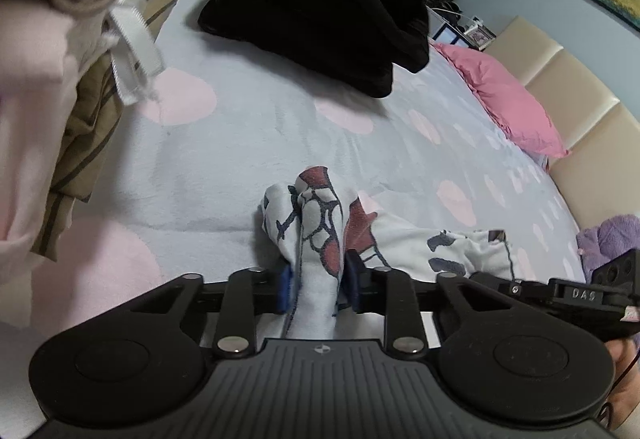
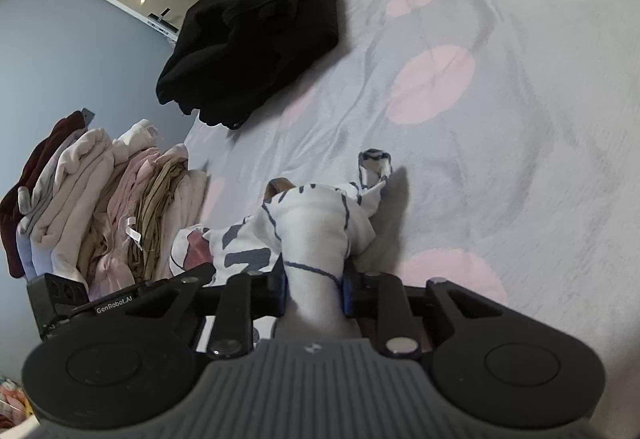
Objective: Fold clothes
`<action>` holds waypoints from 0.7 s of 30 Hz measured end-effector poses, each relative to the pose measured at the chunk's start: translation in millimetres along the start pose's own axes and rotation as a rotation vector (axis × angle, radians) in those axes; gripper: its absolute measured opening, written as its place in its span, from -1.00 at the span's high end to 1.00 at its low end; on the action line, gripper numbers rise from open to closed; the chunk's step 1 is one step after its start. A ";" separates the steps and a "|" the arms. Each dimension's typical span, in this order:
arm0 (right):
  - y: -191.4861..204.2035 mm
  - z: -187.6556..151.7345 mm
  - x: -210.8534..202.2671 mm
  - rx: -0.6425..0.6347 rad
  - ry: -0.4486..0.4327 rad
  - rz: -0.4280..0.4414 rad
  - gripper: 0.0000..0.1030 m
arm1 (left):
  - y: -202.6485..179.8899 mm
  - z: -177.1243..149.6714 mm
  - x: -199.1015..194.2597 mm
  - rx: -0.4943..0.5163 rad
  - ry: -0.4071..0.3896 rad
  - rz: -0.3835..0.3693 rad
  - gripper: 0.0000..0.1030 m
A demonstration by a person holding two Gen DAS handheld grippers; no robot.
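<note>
Grasp stage of a fold, seen along both grippers. Nearest in the left wrist view, the left gripper [image 1: 316,289] has its 2 blue-padded fingers [image 1: 285,289] clamped on a bunched ridge of the white patterned garment [image 1: 404,239], whose red and navy print rises just ahead of the pads. In the right wrist view the right gripper [image 2: 314,289] is likewise clamped on another bunch of the same garment, a plain white fold edged with a navy line; the cloth between the 2 grips lies crumpled on the bed [image 2: 500,159], close to the person. No fold is made yet, so the step in hand is judged to be taking hold of 2 edges. The next move probably calls for lifting and drawing the hands apart to spread the cloth flat over the bare dotted sheet ahead, without letting either bunch slip. Beside the garment stands a stack of folded clothes [image 2: 100,191]; farther off lies a black pile [image 2: 252,39], and a pink pillow [image 1: 504,99] at the headboard.
</note>
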State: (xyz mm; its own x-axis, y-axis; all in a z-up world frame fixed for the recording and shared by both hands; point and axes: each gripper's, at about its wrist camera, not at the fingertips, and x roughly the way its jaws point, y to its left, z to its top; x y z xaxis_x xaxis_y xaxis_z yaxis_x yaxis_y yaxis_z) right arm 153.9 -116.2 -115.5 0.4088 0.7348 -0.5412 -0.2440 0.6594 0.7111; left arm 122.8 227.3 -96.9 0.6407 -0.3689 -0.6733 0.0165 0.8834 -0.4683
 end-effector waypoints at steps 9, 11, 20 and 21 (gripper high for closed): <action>33.0 -2.0 -36.8 -0.085 -0.058 -0.005 0.59 | -29.8 1.9 -34.8 0.108 -0.057 0.010 0.72; 42.7 -3.7 -47.0 -0.103 -0.076 -0.001 0.59 | -36.7 2.2 -47.3 0.125 -0.082 0.004 0.72; 96.7 -20.3 -96.1 -0.206 -0.157 0.048 0.59 | -60.3 -9.3 -124.5 0.183 -0.217 -0.018 0.74; 104.5 -22.7 -101.0 -0.222 -0.165 0.059 0.59 | -61.6 -11.2 -134.5 0.191 -0.233 -0.016 0.74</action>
State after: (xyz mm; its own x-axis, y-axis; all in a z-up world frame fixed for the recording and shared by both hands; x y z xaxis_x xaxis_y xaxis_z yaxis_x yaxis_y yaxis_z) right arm 67.1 -117.9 3.3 0.5214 0.7493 -0.4083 -0.4506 0.6481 0.6139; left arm 27.0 219.3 16.1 0.7979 -0.3264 -0.5068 0.1577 0.9245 -0.3470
